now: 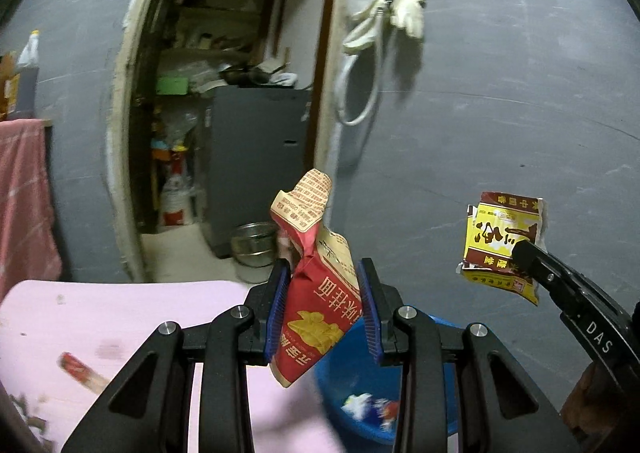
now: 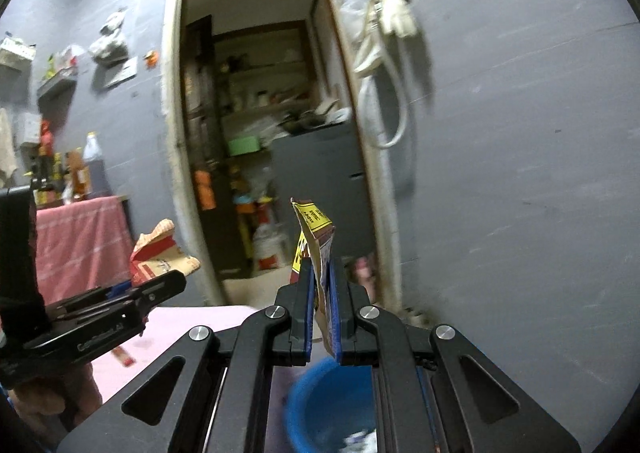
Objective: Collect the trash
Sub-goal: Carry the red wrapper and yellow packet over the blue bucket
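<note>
Wrappers: red (image 1: 316,285) in left hand-held gripper (image 1: 323,305), yellow (image 2: 316,249) in right (image 2: 320,313).

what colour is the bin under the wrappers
Blue bin, clearest in the left wrist view.

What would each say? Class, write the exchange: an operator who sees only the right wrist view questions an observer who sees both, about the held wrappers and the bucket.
Operator: My yellow wrapper shows edge-on. What is on its face?
Observer: In the left wrist view its face is yellow with large black characters, dark red bands and torn edges.
Operator: The blue bucket is blurred here. Is anything in it?
Observer: Yes. Crumpled trash, white, blue and red, lies inside it, below the red wrapper that the left gripper holds.
</note>
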Available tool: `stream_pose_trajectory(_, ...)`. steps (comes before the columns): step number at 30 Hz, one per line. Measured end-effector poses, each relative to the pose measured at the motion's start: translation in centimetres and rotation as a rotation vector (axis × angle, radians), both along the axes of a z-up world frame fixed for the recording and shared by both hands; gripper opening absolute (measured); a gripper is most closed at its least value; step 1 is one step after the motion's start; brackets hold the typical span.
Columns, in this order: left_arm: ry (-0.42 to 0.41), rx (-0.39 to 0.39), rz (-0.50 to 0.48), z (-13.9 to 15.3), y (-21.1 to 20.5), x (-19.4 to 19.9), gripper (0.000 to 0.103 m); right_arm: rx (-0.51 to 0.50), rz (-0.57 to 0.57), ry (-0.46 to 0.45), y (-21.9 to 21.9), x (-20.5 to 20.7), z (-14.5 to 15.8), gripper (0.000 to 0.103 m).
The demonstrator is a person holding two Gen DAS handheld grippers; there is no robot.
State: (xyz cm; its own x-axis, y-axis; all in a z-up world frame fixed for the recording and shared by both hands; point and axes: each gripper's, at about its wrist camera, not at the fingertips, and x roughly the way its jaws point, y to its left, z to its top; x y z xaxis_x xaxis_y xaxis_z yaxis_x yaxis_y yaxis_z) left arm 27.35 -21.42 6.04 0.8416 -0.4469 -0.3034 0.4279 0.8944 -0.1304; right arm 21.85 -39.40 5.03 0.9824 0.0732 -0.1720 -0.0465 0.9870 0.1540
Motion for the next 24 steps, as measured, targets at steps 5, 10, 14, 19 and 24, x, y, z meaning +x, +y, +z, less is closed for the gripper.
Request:
stream_pose_trajectory(5,-0.009,-0.007,-0.030,-0.8,-3.8,-0.5,0.029,0.002,-0.072,0.010,-3.5,-1.0,-1.0,0.005)
stream_pose_trajectory(10,0.001,-0.004,-0.042,-2.3,-6.6,-0.4,0.030,0.012,-0.111,0.053,-6.4,-1.2,-2.7,0.005)
stream_pose_trajectory(14,0.026,0.011,-0.045,-3.6,-8.3,0.0,0.030,0.016,-0.123,0.091,-8.1,-1.2,-4.2,0.005)
stream_pose_trajectory(19,0.080,0.027,-0.045,-5.5,-9.5,0.7,0.030,0.015,-0.121,0.131,-8.8,-0.7,-5.5,0.005)
stream_pose_trajectory(24,0.124,0.043,-0.039,-7.2,-9.7,1.3,0.030,0.005,-0.109,0.165,-8.9,-0.3,-6.3,0.006)
